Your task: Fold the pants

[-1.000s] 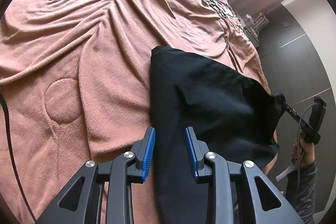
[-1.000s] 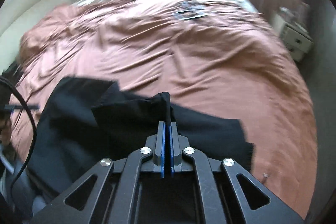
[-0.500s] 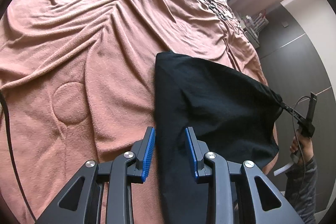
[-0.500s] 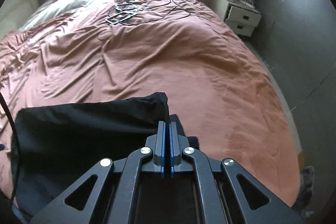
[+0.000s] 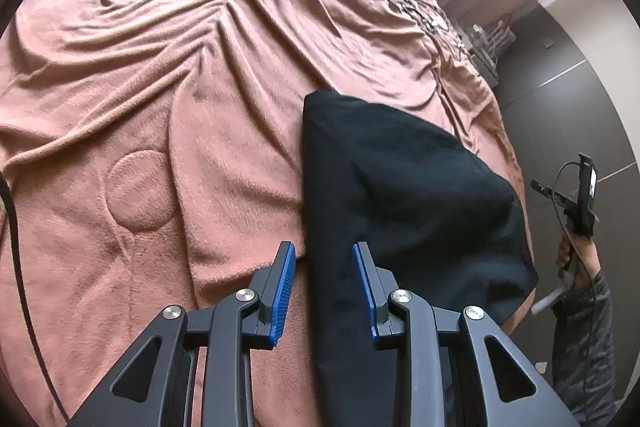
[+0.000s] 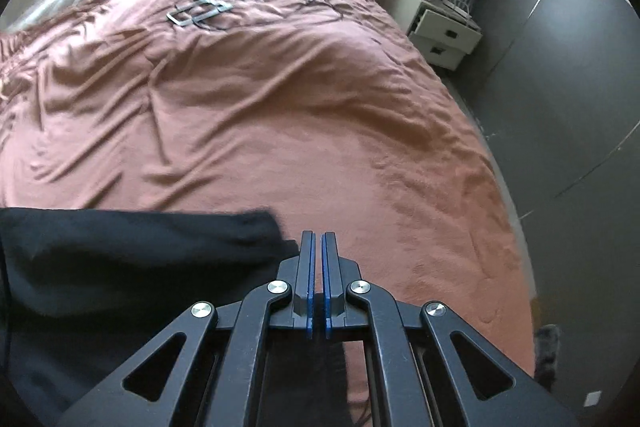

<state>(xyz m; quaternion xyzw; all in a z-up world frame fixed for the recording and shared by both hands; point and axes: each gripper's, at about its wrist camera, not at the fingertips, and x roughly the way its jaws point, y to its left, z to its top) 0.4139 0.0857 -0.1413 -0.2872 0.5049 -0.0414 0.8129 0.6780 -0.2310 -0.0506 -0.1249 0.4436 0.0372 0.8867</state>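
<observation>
So on the left side the left gripper has its blue ribbed fingers spread a bit, and the edge of the black, soft-looking fabric pants runs up between them, but the pads don't look like they're pressing on anything, so it's more a hover than a grip. The pants lie flat-ish on the wrinkled salmon-pink fleece blanket, stretching ahead of those fingers and off to their right, with the far corner drooping near the bed edge. Over on the right, the right gripper has its fingers pressed together with nothing visibly pinched; the black cloth ends just to the left of its tips and partly under its frame, and plain blanket is straight ahead. Looks like a fold was just laid down, so the smart move is probably squaring it up: the left gripper would do well to bite the near hem fully before anything gets pulled, otherwise the layers slide apart. The right one needs to spread first and catch both layers at that loose corner, keeping the cloth low and taut so it doesn't bunch.
</observation>
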